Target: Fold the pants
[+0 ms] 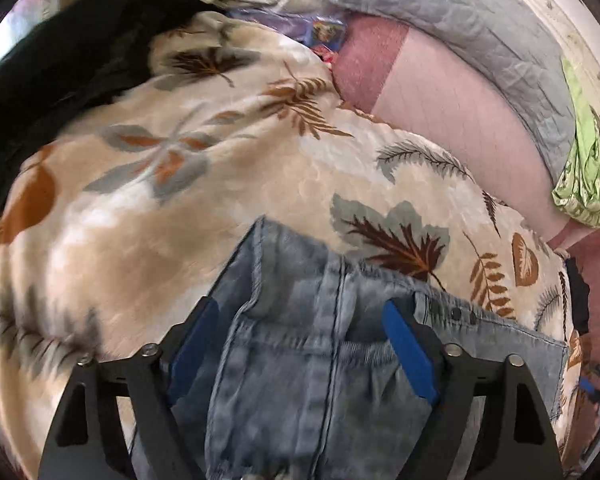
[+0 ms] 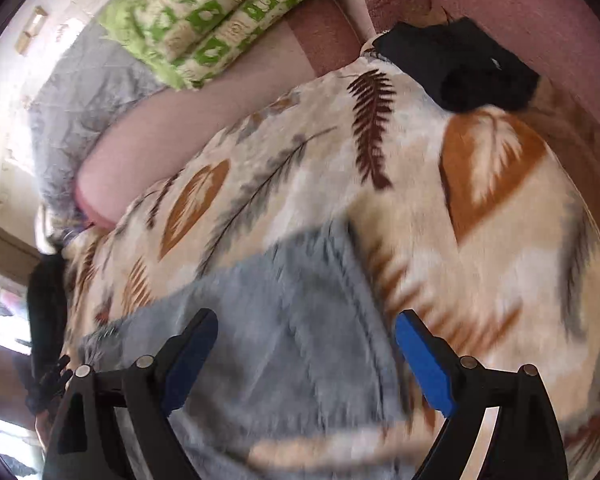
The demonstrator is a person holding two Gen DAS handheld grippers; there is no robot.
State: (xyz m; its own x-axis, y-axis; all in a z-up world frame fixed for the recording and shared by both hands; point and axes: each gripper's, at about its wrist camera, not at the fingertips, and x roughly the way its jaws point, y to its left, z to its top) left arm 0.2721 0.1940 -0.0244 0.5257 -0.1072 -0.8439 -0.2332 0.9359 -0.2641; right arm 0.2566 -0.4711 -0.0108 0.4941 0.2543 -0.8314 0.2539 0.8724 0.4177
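Light blue denim pants (image 1: 300, 344) lie on a cream blanket with a leaf print (image 1: 180, 184). In the left wrist view my left gripper (image 1: 300, 316) is open, its blue pads (image 1: 410, 350) wide apart over the waistband end with its snaps. In the right wrist view the pants (image 2: 292, 320) show blurred, and my right gripper (image 2: 306, 330) is open, its blue pads (image 2: 424, 364) spread over the denim. Neither gripper is closed on cloth. The rest of the pants is hidden below both views.
A grey quilted pillow (image 1: 480, 40) and a green patterned cloth (image 2: 220, 12) lie at the far side on a pink sheet (image 1: 460, 128). Black clothing (image 1: 60, 64) lies at the blanket's edge; another black item (image 2: 460, 64) shows in the right wrist view.
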